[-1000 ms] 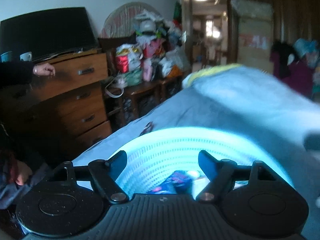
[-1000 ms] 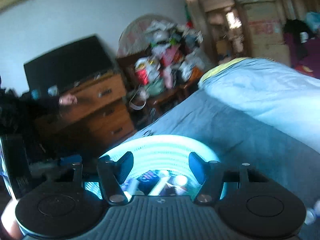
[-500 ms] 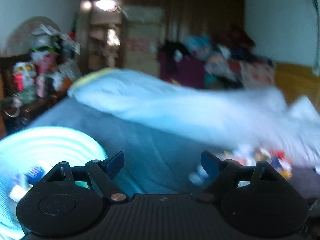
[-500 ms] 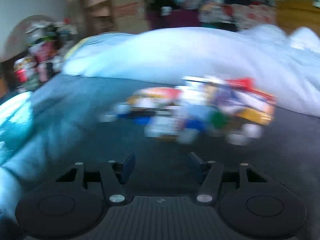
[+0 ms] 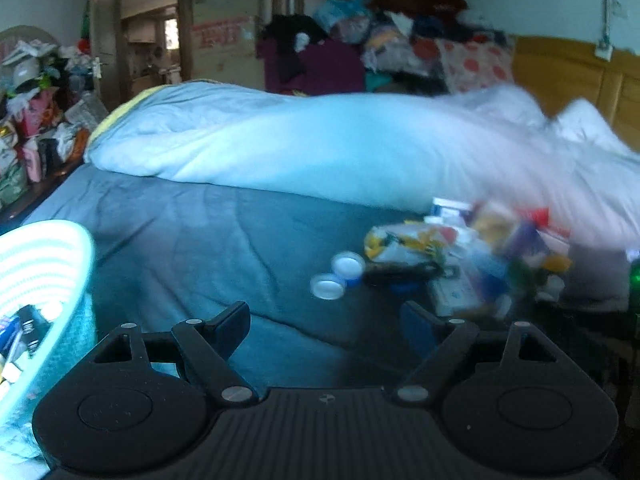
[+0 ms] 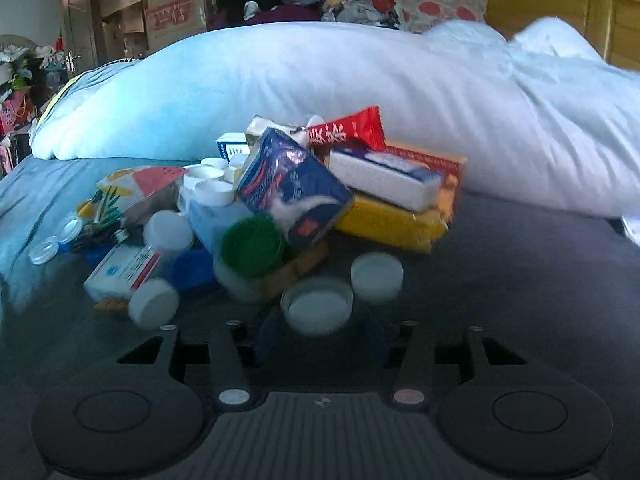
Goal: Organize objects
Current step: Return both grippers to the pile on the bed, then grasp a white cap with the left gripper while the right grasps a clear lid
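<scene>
A: What is the room like?
B: A messy bedroom, with a big bed [image 5: 192, 240] and a white blanket [image 6: 440, 92] on it

A: Where is the stuff to tidy?
B: The basket [image 5: 44, 256] is far left. The left gripper [image 5: 326, 320] is wide open, holding nothing. To the right is the pile of boxes and bottles [image 6: 280, 204]. A white cap [image 6: 317, 306] lies just before the open, empty right gripper [image 6: 320, 340]
</scene>
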`<state>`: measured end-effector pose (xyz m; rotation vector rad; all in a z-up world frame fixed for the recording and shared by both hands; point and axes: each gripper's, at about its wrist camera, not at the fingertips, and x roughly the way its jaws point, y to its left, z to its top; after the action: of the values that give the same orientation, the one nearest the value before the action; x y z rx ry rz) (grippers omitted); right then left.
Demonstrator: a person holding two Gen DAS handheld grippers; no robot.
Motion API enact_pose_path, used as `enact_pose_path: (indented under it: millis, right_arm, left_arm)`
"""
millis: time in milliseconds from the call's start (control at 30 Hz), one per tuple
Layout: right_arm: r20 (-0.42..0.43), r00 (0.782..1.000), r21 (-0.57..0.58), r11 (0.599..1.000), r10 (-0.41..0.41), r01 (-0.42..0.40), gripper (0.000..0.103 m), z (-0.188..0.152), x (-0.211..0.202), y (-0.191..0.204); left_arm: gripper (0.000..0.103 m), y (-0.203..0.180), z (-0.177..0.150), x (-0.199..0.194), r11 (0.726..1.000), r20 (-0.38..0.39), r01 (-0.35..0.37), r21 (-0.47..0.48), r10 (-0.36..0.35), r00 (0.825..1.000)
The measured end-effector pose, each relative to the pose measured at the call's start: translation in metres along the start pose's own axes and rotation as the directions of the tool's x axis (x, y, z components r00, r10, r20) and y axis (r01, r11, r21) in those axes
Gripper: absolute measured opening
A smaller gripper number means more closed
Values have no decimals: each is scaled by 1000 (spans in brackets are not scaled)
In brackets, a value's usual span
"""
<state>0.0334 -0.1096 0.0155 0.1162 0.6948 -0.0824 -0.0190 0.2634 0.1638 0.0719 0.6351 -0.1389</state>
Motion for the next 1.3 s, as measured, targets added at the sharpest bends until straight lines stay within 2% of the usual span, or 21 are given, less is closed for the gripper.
enact_pose_path:
  millis: [67,133,267,333,500,633,733,767,800,833,900,933,967,1000,1100,1167,1300]
  right_arm:
    - [5,1000,-15,1000,10,-10,54,4,7,0]
    - [3,1000,-31,999,25,-25,42,7,11,-1]
    - [-10,997,30,996,82,-82,42,7,-4,-10]
    - [12,995,98,990,101,-102,42,3,-25,-21]
    - [54,994,244,964,100,-110,42,-12,-67,-51]
    - [77,992,278,953,102,-120,42,-17,-76,-62]
    - [79,992,302,946,99,-118,43,-20,-70,-70]
    - [82,992,311,943,97,-118,43,-21,-69,-72]
    - [87,991,317,941,96,-119,43,-22,-68,-74]
    - [95,991,321,939,95,-121,43,-22,-68,-75]
    - [102,990,340,932,95,-125,43,-23,-66,-80]
    - [105,990,356,926,95,-127,43,-25,-68,-82]
    - [111,989,371,920,94,-128,43,-25,-67,-86]
    - [116,989,380,916,92,-130,43,-26,-68,-88]
    - [115,988,391,910,100,-137,43,-27,-67,-89]
    - [115,988,388,911,104,-141,43,-27,-66,-87]
    - [111,989,393,909,101,-137,43,-29,-67,-87]
  left_arm:
    - [82,-13,2,9,1000,-9,19,20,-19,1000]
    - [80,-27,5,19,998,-15,49,40,-48,999]
    - [75,-57,10,44,988,-8,137,78,-137,991]
    - [63,-77,9,64,977,-12,194,89,-194,981]
    - [56,-139,1,126,933,-68,305,191,-298,952]
    - [56,-185,-13,169,895,-105,327,303,-310,945]
    - [54,-205,-26,176,868,-112,332,369,-313,943]
    - [54,-208,-28,172,856,-129,359,371,-335,933]
    - [54,-208,-29,167,843,-143,407,351,-382,913]
    - [52,-208,-30,158,830,-136,432,354,-411,901]
    - [51,-206,-33,143,808,-133,459,370,-443,887]
    - [51,-204,-34,139,805,-135,473,358,-456,880]
    - [51,-203,-35,136,809,-134,473,350,-456,880]
    - [51,-201,-37,134,820,-125,455,347,-441,889]
    - [51,-194,-40,136,888,-87,350,299,-340,936]
    - [51,-193,-42,142,915,-94,294,276,-279,956]
    - [43,-202,-47,155,925,-107,278,258,-258,960]
